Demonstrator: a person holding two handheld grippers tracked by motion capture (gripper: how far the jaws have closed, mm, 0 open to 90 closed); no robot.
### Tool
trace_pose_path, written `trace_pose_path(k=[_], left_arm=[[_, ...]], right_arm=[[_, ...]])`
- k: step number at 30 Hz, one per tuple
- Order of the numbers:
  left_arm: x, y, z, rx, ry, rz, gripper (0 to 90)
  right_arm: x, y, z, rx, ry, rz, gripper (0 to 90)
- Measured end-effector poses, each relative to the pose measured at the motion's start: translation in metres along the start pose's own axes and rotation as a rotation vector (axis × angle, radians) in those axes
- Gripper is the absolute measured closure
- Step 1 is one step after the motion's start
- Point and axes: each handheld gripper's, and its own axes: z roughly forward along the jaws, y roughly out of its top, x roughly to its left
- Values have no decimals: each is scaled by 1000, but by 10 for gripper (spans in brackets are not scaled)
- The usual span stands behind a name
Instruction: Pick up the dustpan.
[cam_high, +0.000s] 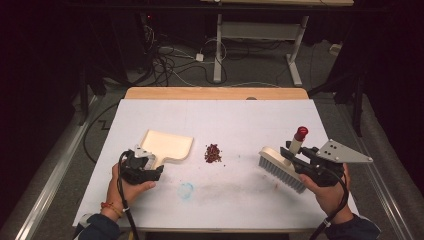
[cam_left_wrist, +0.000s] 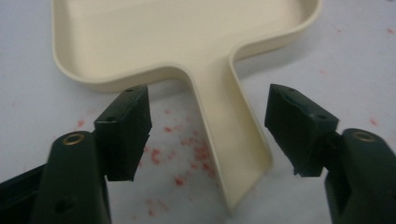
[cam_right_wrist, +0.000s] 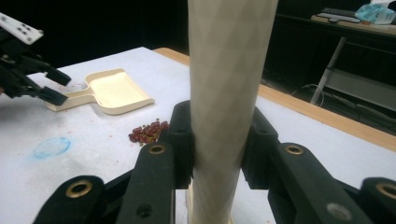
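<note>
- The table (cam_high: 215, 200), covered in white, takes up most of the scene, with a faint blue smudge (cam_high: 186, 190) near the person's edge.
- The cream dustpan (cam_high: 167, 145) lies flat at the left, its pan pointing away from the person and its handle (cam_left_wrist: 229, 140) towards them.
- The brush (cam_high: 281, 167) stands bristles-down on the right side of the table, its pale handle (cam_right_wrist: 224, 93) rising to a red cap (cam_high: 301, 133).
- The right gripper (cam_high: 300, 159), in a hand coming in from the lower right, is clamped tight on that brush handle (both jaws press its sides).
- The left gripper (cam_high: 152, 167), in a hand low at the left, has its jaws spread wide on either side of the dustpan handle, not touching it.
- A small heap of red beans (cam_high: 213, 153) lies between dustpan and brush.
- I can read no writing or labels anywhere.
</note>
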Motion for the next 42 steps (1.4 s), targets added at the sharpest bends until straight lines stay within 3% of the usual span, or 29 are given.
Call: trace_pose_path(k=[2, 4, 5, 6, 7, 8, 10, 13, 17, 25, 28, 32, 40, 42], left_arm=[[2, 4, 8, 10, -11, -2, 362], [2, 8, 19, 52, -1, -11, 374], [2, 8, 19, 52, -1, -11, 372], [3, 9, 22, 38, -13, -47, 383], [3, 9, 22, 38, -13, -47, 386], [4, 7, 24, 19, -13, -80, 387], [3, 7, 24, 17, -9, -78, 394], [1, 8, 24, 14, 2, -85, 491], [-3, 10, 24, 18, 11, -68, 634], [-3, 12, 21, 25, 12, -36, 640], [-7, 13, 5, -11, 13, 14, 641], [-11, 11, -6, -14, 8, 39, 642], [-9, 0, -25, 5, -54, 51, 641], [-14, -3, -28, 18, -80, 82, 641]], right_arm=[[1, 0, 0, 6, -1, 1, 698], [1, -1, 1, 7, 1, 0, 698], [1, -1, 1, 8, 1, 4, 698], [1, -1, 1, 10, 3, 0, 698], [1, -2, 2, 11, 4, 1, 698], [1, -2, 2, 16, 3, -1, 698], [1, -2, 3, 17, 5, 1, 697], [3, -2, 4, 21, 6, 1, 697], [3, -2, 5, 23, 4, -2, 697], [3, -4, 6, 37, 2, 4, 698], [2, -4, 6, 31, 2, 3, 698], [1, -5, 5, 29, -5, 6, 698], [-1, -4, 4, 23, -13, 8, 698], [-1, -4, 4, 26, -10, 7, 698]])
